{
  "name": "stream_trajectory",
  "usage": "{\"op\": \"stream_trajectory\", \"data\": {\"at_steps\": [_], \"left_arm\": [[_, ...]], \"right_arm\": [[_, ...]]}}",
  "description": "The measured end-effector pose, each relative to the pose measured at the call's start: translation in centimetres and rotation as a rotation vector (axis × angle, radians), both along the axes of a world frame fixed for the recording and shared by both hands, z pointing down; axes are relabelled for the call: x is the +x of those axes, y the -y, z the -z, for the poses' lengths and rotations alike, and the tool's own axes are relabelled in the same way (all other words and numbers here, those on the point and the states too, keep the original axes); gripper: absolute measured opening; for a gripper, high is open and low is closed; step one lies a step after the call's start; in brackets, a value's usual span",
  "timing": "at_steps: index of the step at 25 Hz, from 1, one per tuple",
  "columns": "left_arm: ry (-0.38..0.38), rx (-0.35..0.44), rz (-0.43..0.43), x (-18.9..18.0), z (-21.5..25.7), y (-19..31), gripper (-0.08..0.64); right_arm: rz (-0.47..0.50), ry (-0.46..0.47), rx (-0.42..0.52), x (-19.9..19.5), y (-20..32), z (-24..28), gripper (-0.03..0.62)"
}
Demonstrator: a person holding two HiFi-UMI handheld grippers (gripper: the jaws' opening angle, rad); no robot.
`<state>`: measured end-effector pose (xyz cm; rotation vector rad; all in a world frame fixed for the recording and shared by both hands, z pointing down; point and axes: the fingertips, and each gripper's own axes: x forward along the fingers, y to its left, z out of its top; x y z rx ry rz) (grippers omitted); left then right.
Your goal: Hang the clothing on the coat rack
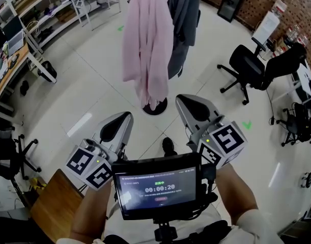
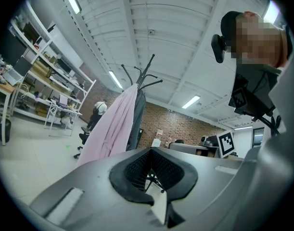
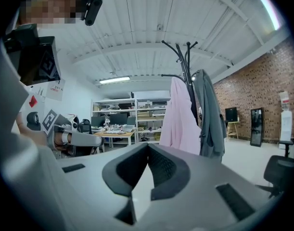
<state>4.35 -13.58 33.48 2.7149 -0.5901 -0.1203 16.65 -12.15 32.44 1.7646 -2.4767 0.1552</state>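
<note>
Clothing: pink garment and grey coat hung on the coat rack, far centre; hanging judged done | Fingers: left gripper and right gripper clenched, empty; near, apart from rack

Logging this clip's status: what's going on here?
A person holds a gripper in each hand, facing a coat rack that stands apart from them. A pink garment and a grey garment hang on it. The left gripper and right gripper are both shut and empty, touching neither garment. The hanging looks done.
</note>
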Motion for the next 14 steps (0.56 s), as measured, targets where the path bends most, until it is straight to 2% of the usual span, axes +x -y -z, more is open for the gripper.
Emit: {"op": "stream_trajectory", "data": {"at_steps": [14], "left_arm": [[0.005, 0.0, -0.015, 0.45, -0.3, -0.12, 0.0]], "right_arm": [[0.019, -0.012, -0.013, -0.47, 0.2, -0.32, 0.018]]}}
